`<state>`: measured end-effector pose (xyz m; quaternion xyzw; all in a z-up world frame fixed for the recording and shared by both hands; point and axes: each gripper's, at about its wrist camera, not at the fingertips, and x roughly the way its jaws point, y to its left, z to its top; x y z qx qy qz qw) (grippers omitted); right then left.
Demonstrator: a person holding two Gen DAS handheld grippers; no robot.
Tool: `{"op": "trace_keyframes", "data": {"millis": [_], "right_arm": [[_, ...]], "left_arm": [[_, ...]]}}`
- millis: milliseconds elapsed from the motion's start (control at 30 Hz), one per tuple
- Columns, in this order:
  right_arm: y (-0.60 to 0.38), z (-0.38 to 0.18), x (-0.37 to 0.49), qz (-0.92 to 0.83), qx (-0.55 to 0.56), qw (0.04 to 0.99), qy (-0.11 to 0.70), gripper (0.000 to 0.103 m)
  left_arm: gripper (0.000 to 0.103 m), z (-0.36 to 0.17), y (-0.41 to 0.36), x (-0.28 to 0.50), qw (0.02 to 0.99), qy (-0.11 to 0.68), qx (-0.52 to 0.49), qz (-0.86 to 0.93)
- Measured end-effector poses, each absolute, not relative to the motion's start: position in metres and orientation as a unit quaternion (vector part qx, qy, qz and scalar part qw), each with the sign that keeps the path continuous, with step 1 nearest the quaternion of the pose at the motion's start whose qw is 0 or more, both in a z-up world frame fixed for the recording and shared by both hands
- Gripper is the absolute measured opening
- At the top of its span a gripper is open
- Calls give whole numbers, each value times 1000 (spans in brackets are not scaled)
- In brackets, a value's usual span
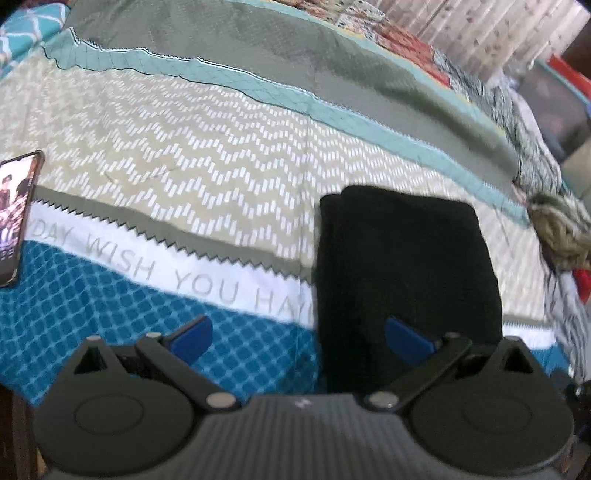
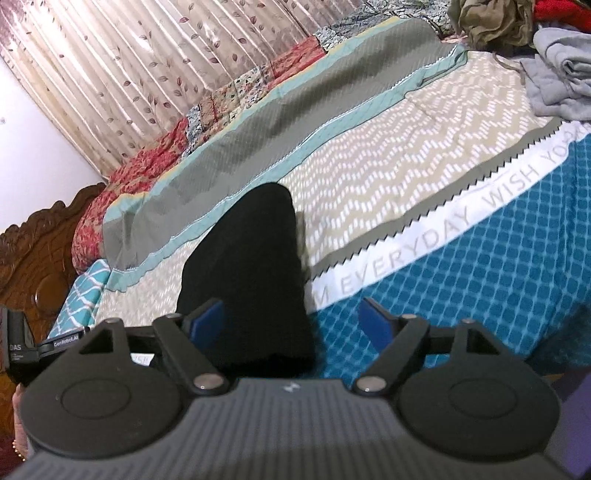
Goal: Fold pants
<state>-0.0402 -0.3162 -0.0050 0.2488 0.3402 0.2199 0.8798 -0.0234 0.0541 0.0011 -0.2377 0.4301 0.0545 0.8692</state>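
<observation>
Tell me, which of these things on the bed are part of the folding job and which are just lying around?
Part of the job:
- black pants, already folded into a neat stack
- left claw, open
- right claw, open

Just lying about:
- phone
- grey clothes
- olive garment
- bedspread

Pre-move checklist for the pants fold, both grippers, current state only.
1. Left gripper jaws open, nothing held: ok.
2. Right gripper jaws open, nothing held: ok.
3. Black pants lie flat on the bedspread as a compact folded rectangle: ok.
4. Fold edges lined up evenly: cannot tell, the fabric is too dark.
5. Phone lies apart from the pants, at the left edge: ok.
6. Grey clothes lie apart from the pants, toward the far end: ok.
</observation>
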Motion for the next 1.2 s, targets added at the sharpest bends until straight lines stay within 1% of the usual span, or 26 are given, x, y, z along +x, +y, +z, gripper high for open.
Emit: {"op": "trace_keyframes", "data": {"millis": [233,400,700,800,833,900,1067,1200], "right_arm": [[-317,-13,-21,219,250,873,356,83],[-308,-17,-14,228,231,872,368,83],[-290,-29,24,254,209,862,385,83],[-285,-37,39,268,209,854,394,91],[-284,-41,44,273,212,851,397,95],[-284,-46,50,281,226,841,402,99],[-295,-35,49,302,258,826,401,100],[-307,-24,46,321,287,817,384,100]], "left_arm": [[103,-18,37,15,859,456,-233,3],[103,-38,29,34,847,476,-235,-15],[103,-60,34,49,839,469,-270,-49],[103,-65,38,56,842,461,-273,-66],[103,-67,40,58,844,457,-270,-72],[103,-68,42,60,847,452,-268,-84],[103,-65,61,57,835,453,-294,-108],[103,-69,83,48,820,442,-348,-106]]}}
